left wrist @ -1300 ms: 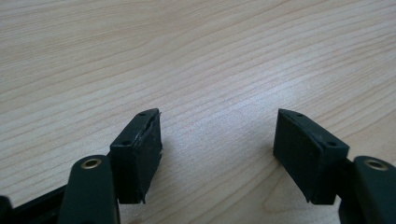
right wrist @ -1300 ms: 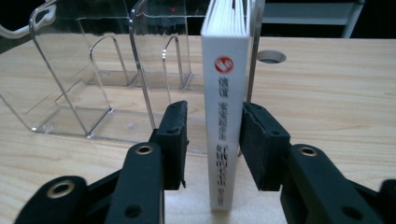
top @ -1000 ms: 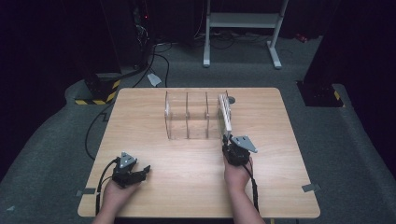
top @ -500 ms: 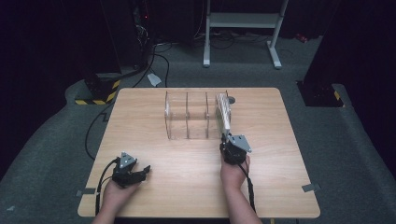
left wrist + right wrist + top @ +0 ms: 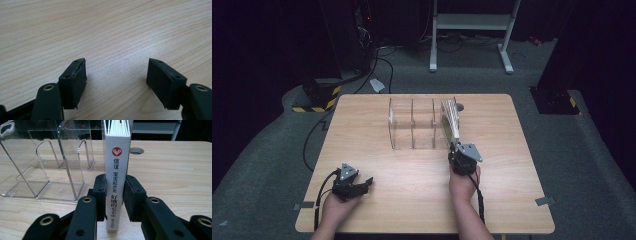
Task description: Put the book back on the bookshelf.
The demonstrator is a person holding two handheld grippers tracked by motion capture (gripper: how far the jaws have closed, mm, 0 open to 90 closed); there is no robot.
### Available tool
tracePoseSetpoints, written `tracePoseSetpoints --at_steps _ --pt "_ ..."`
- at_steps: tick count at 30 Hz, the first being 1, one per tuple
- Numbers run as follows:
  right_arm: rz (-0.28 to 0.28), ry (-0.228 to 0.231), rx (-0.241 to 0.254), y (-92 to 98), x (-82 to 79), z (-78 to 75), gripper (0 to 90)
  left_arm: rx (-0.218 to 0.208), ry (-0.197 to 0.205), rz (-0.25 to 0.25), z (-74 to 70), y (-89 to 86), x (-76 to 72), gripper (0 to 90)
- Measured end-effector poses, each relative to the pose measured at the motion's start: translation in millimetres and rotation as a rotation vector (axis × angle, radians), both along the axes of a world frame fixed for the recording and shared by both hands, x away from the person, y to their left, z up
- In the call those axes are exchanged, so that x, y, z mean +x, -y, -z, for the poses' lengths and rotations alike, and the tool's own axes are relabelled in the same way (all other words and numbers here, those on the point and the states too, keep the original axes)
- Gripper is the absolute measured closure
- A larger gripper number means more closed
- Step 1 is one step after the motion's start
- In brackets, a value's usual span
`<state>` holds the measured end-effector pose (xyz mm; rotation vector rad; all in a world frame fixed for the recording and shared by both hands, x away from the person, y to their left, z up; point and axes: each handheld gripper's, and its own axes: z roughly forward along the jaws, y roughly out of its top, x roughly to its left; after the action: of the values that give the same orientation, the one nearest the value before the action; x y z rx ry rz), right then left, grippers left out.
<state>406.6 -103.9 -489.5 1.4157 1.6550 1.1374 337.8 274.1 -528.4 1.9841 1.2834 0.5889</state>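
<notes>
Book clamped upright by right gripper, wooden table, dark room

1. The surface is light wood with wavy grain lines.
2. The book has a white spine, black characters and a red round logo with a white heart-ish mark.
3. The rack is clear plastic.
4. Both claws are black: left claw, right claw.
5. The floor is grey carpet, with a yellow-black striped block.
</notes>
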Motion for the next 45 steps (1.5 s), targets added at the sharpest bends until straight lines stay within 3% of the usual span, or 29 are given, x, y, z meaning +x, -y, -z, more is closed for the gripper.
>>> tracePoseSetpoints --at_steps 4,8,11,13,21,24,29,34,42,45 --pt "-0.003 0.002 0.004 0.2 0.1 -0.2 71.3 0.0 0.0 0.0 0.0 0.0 0.0 32.3" --pt "-0.026 0.005 0.007 1.9 0.0 -2.6 62.9 0.0 0.002 -0.001 0.1 0.1 0.0 32.2" --pt "-0.043 0.003 0.017 4.2 -0.6 -4.2 51.1 -0.001 0.001 -0.001 0.1 0.0 0.0 32.3" --pt "-0.046 0.0 0.017 5.0 -0.9 -4.5 48.9 0.0 0.002 -0.001 0.1 0.0 0.0 32.2" --pt "-0.157 -0.018 0.029 14.2 -3.1 -10.9 31.2 0.001 0.001 0.001 0.0 0.0 0.0 32.2" --pt "-0.179 -0.016 0.027 16.3 -6.0 -12.8 30.7 0.0 0.0 -0.001 0.0 0.1 -0.1 32.2" --pt "-0.274 -0.043 -0.013 20.0 -20.4 -12.2 29.0 0.0 0.0 0.002 0.1 1.1 -0.9 32.3" --pt "-0.308 -0.075 -0.009 29.3 -33.6 -5.8 25.2 -0.001 0.001 0.004 0.2 1.3 -1.0 32.3" --pt "-0.299 -0.123 -0.098 44.8 -50.3 9.9 21.2 -0.001 0.001 0.004 0.2 1.3 -1.1 32.3" --pt "-0.288 -0.161 -0.151 53.3 -58.7 19.6 19.1 -0.001 0.001 0.004 0.2 1.3 -1.1 32.3"
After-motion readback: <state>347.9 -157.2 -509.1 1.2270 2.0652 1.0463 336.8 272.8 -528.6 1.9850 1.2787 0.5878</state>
